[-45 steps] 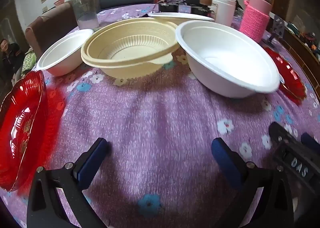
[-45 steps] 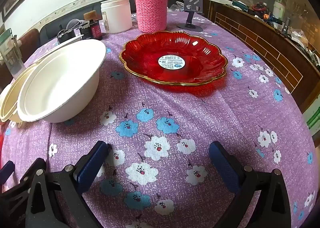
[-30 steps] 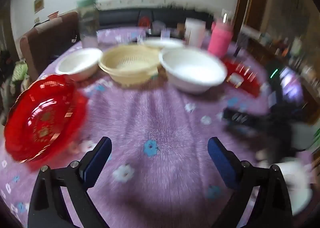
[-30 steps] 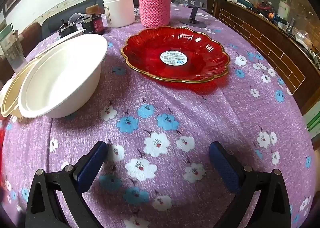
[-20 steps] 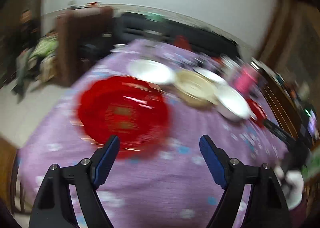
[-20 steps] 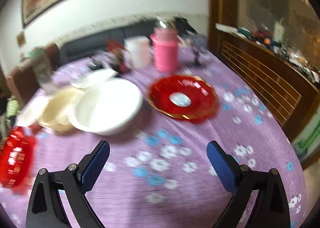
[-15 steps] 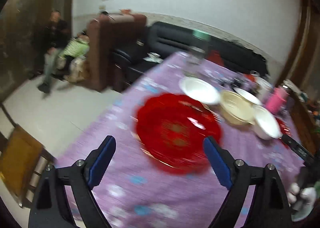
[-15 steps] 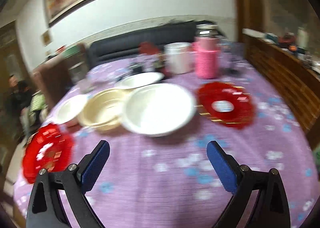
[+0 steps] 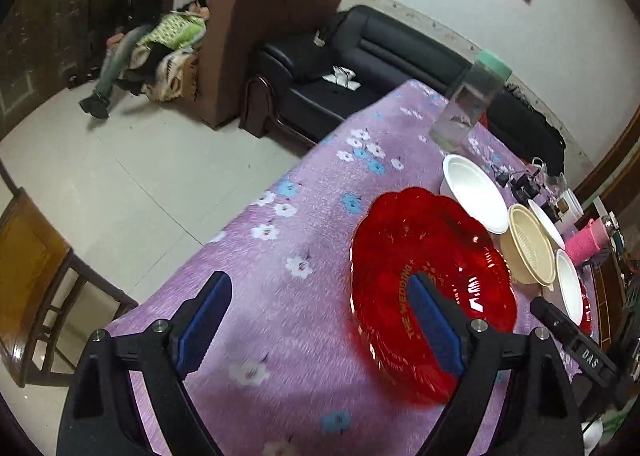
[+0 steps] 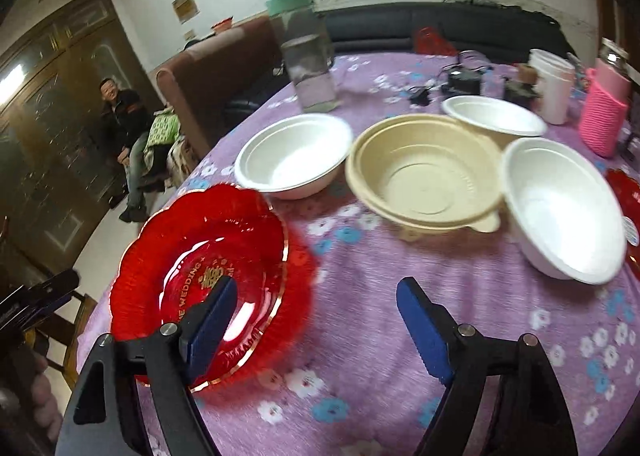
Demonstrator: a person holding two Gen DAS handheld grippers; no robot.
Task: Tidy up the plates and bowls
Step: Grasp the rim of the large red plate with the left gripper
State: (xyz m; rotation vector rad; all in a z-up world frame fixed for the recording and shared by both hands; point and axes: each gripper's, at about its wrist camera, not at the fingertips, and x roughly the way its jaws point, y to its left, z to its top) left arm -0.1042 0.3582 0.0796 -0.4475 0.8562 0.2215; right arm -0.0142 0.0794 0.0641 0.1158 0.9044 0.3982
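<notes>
A red scalloped plate [image 10: 204, 256] lies on the purple flowered tablecloth near the table's left edge; it also shows in the left wrist view [image 9: 424, 256]. Beyond it stand a small white bowl [image 10: 294, 156], a beige bowl [image 10: 424, 172], a larger white bowl [image 10: 560, 208] and a further white bowl [image 10: 494, 116]. A second red plate [image 10: 630, 196] peeks in at the right. My left gripper [image 9: 320, 312] is open above the cloth, its right finger over the red plate. My right gripper [image 10: 314, 316] is open, its left finger over the red plate.
A clear jar with a green lid [image 10: 306, 52], a white tub [image 10: 554, 84] and a pink knitted bottle [image 10: 604, 116] stand at the back. The table edge [image 9: 224, 232] drops to the floor, with a wooden chair [image 9: 36, 276] beside it. A man sits by the sofa [image 9: 132, 16].
Both grippers have risen and swung left, away from the bowls and the right red plate, toward the left red plate. Both stay open and empty.
</notes>
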